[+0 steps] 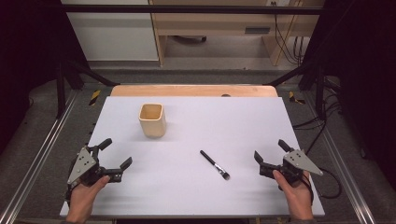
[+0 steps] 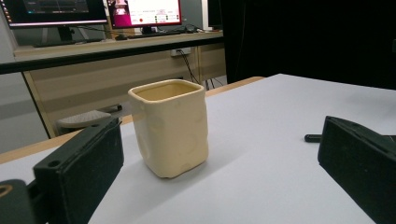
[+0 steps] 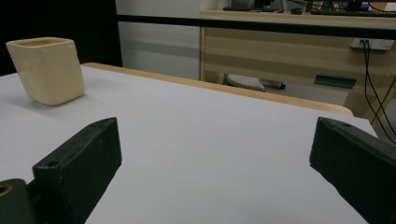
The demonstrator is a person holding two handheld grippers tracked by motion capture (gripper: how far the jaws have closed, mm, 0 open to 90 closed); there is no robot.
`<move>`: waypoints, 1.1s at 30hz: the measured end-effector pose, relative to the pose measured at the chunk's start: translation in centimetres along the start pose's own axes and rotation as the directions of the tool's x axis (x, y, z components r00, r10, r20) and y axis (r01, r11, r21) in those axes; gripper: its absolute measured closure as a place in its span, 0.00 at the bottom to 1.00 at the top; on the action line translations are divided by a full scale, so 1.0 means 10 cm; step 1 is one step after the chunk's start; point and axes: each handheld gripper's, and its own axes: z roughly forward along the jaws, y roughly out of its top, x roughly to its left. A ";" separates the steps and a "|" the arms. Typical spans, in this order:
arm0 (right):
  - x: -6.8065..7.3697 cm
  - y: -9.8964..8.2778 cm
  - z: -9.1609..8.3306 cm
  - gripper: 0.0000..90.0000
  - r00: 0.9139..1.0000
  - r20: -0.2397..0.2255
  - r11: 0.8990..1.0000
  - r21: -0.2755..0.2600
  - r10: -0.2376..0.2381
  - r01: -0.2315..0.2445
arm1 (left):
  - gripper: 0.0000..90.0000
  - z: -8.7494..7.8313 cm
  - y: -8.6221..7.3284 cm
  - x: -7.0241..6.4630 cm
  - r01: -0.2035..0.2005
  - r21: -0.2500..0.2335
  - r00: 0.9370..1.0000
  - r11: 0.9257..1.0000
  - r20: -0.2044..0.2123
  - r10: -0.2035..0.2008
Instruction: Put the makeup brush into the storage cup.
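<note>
High view looks down; both low gripper views share the cup (image 2: pixel 169 128), perhaps nearer leftward.

Cups: you have one cream cup (image 1: pixel 152 120) standing upright on the surface (image 1: pixel 243 121).
Brushes: you have one black-handled brush (image 1: pixel 215 164) lying flat, well apart from the cup, on its right and nearer to you.
Grippers: you hold two, the left gripper (image 1: pixel 117 155) nearer to you than the cup and on its left, the right gripper (image 1: pixel 272 151) far to the cup's right, past the brush.
Surfaces: you work on one white surface, which carries the cup.
</note>
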 end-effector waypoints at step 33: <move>0.61 0.12 0.23 0.07 0.989 -0.139 0.950 0.300 -0.048 0.088 | 0.00 -0.08 -0.01 0.02 -0.008 0.027 1.000 1.000 -0.026 0.009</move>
